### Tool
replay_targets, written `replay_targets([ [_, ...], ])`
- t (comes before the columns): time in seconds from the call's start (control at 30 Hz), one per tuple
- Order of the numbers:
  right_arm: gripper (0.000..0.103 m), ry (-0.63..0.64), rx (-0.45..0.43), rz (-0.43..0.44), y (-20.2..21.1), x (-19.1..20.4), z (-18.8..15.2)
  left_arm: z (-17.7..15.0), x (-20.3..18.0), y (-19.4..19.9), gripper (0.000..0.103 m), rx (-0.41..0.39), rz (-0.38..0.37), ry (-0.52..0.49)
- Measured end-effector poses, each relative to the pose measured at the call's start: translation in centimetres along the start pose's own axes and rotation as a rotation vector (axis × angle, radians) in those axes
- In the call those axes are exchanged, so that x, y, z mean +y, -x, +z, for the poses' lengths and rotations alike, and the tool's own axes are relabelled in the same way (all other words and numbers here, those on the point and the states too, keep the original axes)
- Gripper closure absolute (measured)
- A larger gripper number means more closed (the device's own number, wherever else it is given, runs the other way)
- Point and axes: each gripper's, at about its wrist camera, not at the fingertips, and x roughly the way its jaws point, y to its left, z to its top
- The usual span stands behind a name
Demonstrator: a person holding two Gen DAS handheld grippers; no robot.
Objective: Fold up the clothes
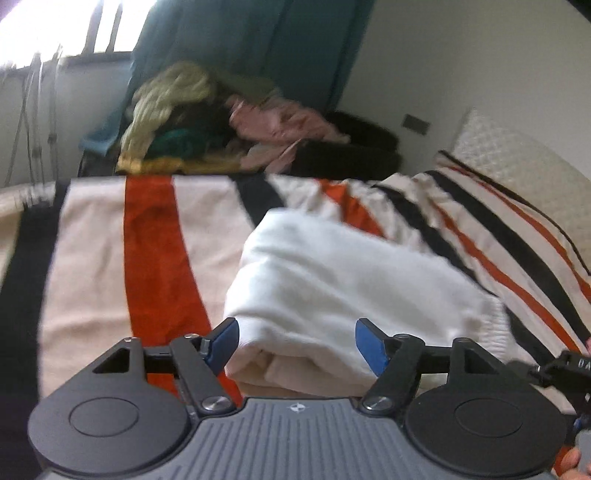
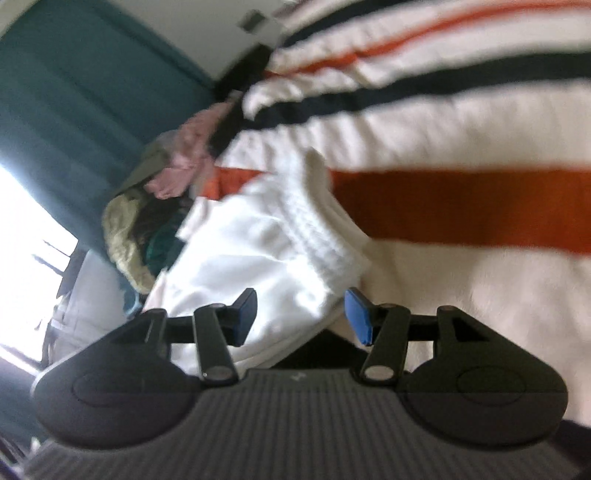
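Note:
A white garment (image 1: 340, 288), folded into a thick bundle, lies on the striped bed cover (image 1: 147, 258). My left gripper (image 1: 297, 345) is open, its blue pads on either side of the bundle's near folded edge. In the tilted right wrist view the same white garment (image 2: 266, 251) shows its ribbed hem. My right gripper (image 2: 301, 317) is open with the garment's near corner between its blue pads. Both views are blurred by motion.
A pile of unfolded clothes (image 1: 207, 122), yellow-green, pink and dark, lies past the bed's far edge in front of a teal curtain (image 1: 280, 48). A quilted headboard (image 1: 517, 155) is at the right. A bright window (image 1: 48, 26) is at the far left.

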Motion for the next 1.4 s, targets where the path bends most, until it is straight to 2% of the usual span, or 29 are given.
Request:
replay_targets([
  [0.13, 0.046, 0.161, -0.031, 0.056, 5.4, 3.1, 0.5, 1.2, -2.5, 6.5, 0.020, -0.079, -0.006, -0.052],
  [0.2, 0.041, 0.239, -0.058, 0.071, 7.9, 4.6, 1.1, 1.8, -3.8, 9.4, 0.013, -0.110, -0.017, -0.066],
  [0.27, 0.013, 0.302, -0.107, 0.087, 10.7, 5.8, 1.2, 2.0, -5.0, 12.5, 0.004, -0.139, -0.002, -0.088],
  [0.37, 0.000, 0.404, -0.171, 0.083, 14.6, 7.5, 0.9, 1.9, -6.4, 17.0, 0.000, -0.179, 0.049, -0.119],
  [0.43, 0.000, 0.470, -0.179, 0.094, 16.5, 8.3, 0.4, 1.4, -6.9, 19.0, 0.000, -0.196, 0.064, -0.138],
  [0.6, 0.000, 0.543, -0.209, 0.122, 20.0, 9.0, -1.2, 0.2, -7.9, 24.2, 0.000, -0.238, 0.101, -0.184],
  [0.87, 0.000, 0.623, -0.251, 0.154, 22.0, 7.5, -5.5, -3.2, -6.5, 31.1, 0.000, -0.320, 0.099, -0.111],
  [1.0, 0.000, 0.668, -0.284, 0.150, 21.1, 7.4, -7.6, -4.5, -6.1, 32.9, 0.000, -0.360, 0.114, -0.118],
  [1.13, 0.000, 0.696, -0.294, 0.148, 19.8, 7.0, -9.0, -6.1, -5.8, 32.5, 0.000, -0.372, 0.126, -0.141],
  [1.4, 0.000, 0.732, -0.324, 0.135, 17.2, 4.9, -10.9, -9.6, -4.2, 28.6, 0.000, -0.305, 0.161, -0.138],
])
